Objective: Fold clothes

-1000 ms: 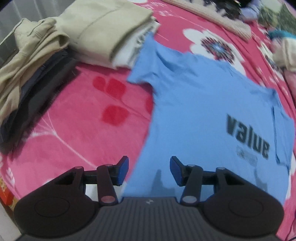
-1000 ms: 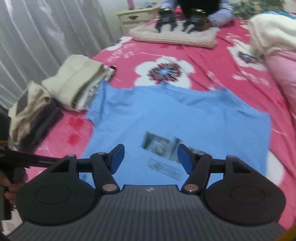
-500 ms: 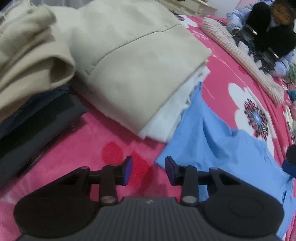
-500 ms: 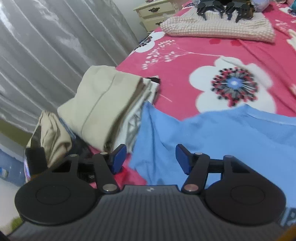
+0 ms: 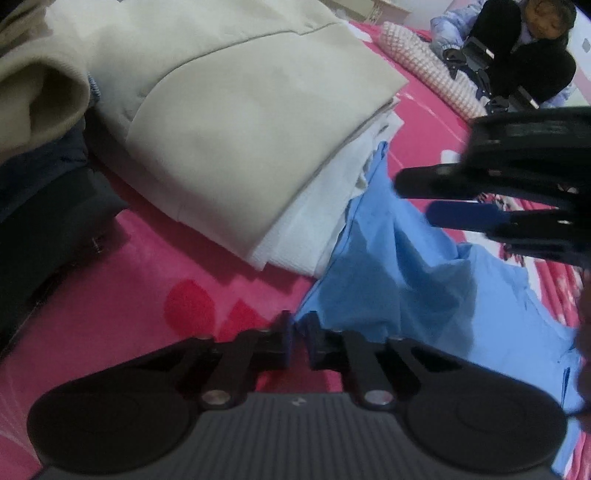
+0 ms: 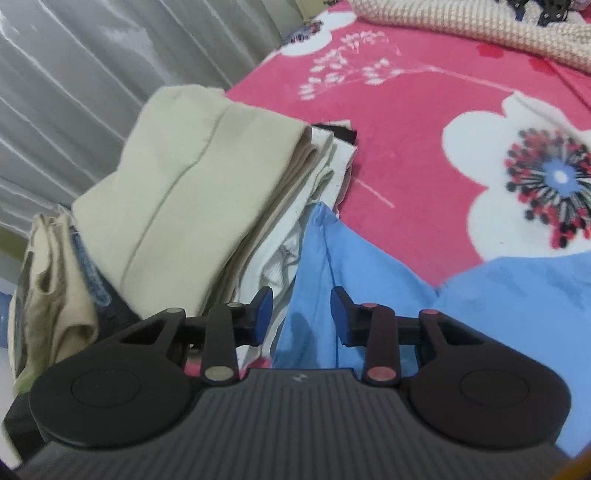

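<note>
Pinching the blue T-shirt (image 5: 399, 280) sleeve corner with left gripper (image 5: 297, 338). Right gripper (image 6: 301, 314) spread over the sleeve hem. Next, probably closing there, then folding inward.

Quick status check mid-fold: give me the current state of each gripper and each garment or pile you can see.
left gripper: shut on the blue T-shirt's sleeve corner
right gripper: open, over the sleeve edge
blue T-shirt: unfolded, sleeve rumpled against the stack
beige and white stack: folded, piled neatly
dark and tan pile: folded, looser
knit garment: lying flat at the far edge
</note>
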{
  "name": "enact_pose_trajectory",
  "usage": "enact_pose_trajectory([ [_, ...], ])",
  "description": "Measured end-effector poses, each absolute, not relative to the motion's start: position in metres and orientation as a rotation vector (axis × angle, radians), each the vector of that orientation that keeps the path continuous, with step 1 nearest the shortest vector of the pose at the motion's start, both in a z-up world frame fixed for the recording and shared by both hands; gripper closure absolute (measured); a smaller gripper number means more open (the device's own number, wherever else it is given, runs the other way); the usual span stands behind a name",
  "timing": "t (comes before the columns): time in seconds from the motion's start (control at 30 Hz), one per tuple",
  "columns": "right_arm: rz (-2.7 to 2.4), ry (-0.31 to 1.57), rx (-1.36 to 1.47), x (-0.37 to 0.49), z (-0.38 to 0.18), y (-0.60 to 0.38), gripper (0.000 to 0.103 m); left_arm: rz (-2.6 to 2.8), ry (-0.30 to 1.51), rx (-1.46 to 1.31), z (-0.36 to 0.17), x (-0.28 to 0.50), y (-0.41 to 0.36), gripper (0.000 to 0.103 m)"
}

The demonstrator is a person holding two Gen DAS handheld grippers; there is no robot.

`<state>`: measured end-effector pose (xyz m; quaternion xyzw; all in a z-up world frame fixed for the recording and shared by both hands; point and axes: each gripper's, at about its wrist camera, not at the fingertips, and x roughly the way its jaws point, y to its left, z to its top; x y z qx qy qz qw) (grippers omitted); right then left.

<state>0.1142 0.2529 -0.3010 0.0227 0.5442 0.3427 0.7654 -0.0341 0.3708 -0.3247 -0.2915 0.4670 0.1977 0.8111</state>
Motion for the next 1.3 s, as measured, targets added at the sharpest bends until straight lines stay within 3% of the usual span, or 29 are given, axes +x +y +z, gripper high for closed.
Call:
enact_pose_trajectory([
  [0.33, 0.708, 1.267, 0.022, 0.137, -0.340, 0.280, 0.070, 0.357, 0.887, -0.589, -0.296, -0.056, 0.366, 0.102],
  [0.5, 0.707, 1.280, 0.054, 0.141, -0.346, 0.280, 0.097, 0.318, 0.844, -0.549, -0.277, -0.064, 0.361, 0.102],
  [0.57, 0.717, 1.265, 0.068, 0.140, -0.342, 0.277, 0.100, 0.301, 0.829, -0.533, -0.269, -0.067, 0.358, 0.102],
  [0.97, 0.735, 1.091, 0.322, 0.101, -0.258, 0.158, 0.100, -0.047, 0.799, -0.377, -0.218, -0.074, 0.289, 0.102],
  [1.3, 0.597, 1.125, 0.357, 0.093, -0.317, 0.086, 0.099, -0.195, 0.982, -0.278, -0.282, -0.057, 0.239, 0.101],
])
